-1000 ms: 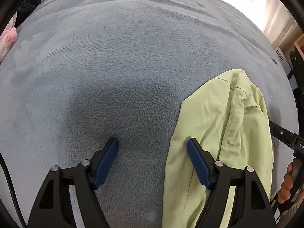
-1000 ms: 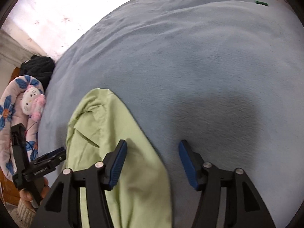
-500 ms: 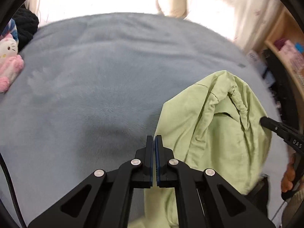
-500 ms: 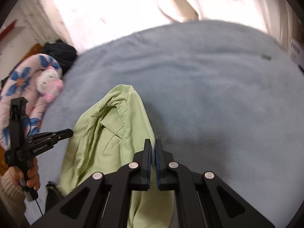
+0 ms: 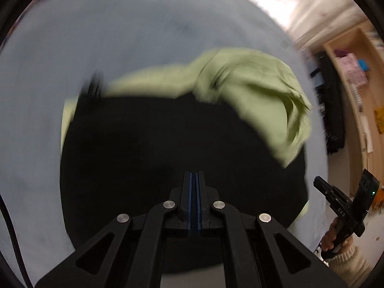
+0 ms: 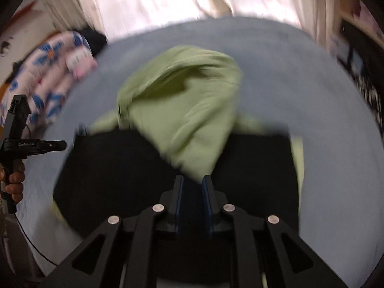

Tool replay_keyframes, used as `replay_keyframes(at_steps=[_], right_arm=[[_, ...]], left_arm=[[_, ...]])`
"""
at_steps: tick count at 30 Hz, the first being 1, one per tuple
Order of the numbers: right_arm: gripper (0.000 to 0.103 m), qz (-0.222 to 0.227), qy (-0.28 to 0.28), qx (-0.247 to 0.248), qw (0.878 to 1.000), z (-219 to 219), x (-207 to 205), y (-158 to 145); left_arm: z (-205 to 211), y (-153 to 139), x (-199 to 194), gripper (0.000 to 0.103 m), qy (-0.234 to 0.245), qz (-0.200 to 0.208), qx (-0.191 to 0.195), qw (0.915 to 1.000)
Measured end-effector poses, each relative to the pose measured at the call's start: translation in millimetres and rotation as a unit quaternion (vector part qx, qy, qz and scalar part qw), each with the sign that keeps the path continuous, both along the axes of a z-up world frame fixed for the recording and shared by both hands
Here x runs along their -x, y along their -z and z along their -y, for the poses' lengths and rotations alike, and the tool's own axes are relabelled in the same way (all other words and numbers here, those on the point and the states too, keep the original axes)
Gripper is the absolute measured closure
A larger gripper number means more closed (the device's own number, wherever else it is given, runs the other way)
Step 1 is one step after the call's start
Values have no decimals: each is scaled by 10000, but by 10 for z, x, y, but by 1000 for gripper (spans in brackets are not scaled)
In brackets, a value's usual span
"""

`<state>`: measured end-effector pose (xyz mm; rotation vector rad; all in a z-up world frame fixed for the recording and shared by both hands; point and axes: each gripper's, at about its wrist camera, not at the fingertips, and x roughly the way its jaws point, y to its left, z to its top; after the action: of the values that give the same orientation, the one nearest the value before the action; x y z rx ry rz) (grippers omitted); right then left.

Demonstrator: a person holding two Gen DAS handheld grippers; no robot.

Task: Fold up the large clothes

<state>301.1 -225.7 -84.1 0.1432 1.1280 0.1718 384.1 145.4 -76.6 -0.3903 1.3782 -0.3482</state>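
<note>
Grey-blue fleece bedding (image 5: 134,38) fills both views, with pale curtains (image 6: 153,2) behind and wooden shelving (image 5: 355,76) off to one side; a flowered cushion with a pink plush toy (image 6: 79,62) lies at the bed's edge. Both pictures are smeared with motion, so I read the details with care.

On my left gripper (image 5: 193,187) the blue pads stand pressed together; I cannot make out any cloth pinched between them. My right gripper (image 6: 193,187) shows a narrow gap that is opening, and the lower tip of the green garment (image 6: 187,110) reaches down to that gap; whether the pads press it I cannot tell through the blur.

A broad black piece (image 5: 168,148) lies under both claws on the bedding; I cannot say whether it is a board, a mat or dark cloth. The green garment is bunched across its far side, one heaped end toward the shelving, a thinner strip running along the black piece's far edge; green also peeks out past its other edges, so I judge the garment is partly under it.

From the left camera I see my other tool (image 5: 345,206) held off to the side, clear of the pile; I take it the fold is mid-way, fabric being drawn over the black piece to square it.
</note>
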Motion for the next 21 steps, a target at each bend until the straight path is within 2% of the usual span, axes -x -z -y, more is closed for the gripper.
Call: replay_keyframes(at_steps=[1, 3, 6, 8, 10, 16, 21], right_arm=[[87, -137, 75, -73, 9999, 19, 43, 55], [87, -352, 270, -305, 9986, 88, 46, 109], [87, -304, 487, -443, 9974, 226, -119, 74], [81, -221, 649, -483, 9965, 292, -294, 56], [67, -122, 872, -609, 9942, 427, -565, 40], [67, -198, 1365, -1041, 9850, 730, -1050, 172], [67, -269, 1432, -1256, 9813, 835, -1118, 318]], left_arm=[[-23, 109, 93, 103, -75, -195, 21, 9998], [-12, 182, 153, 103, -32, -301, -59, 9995], [106, 164, 153, 103, 133, -167, -196, 9996], [222, 91, 62, 102, 275, 15, -311, 9991], [382, -2, -29, 101, 399, 176, -385, 9983], [879, -199, -936, 95, 989, 645, -772, 9900], [1469, -329, -1708, 84, 1849, 965, -1124, 9715]])
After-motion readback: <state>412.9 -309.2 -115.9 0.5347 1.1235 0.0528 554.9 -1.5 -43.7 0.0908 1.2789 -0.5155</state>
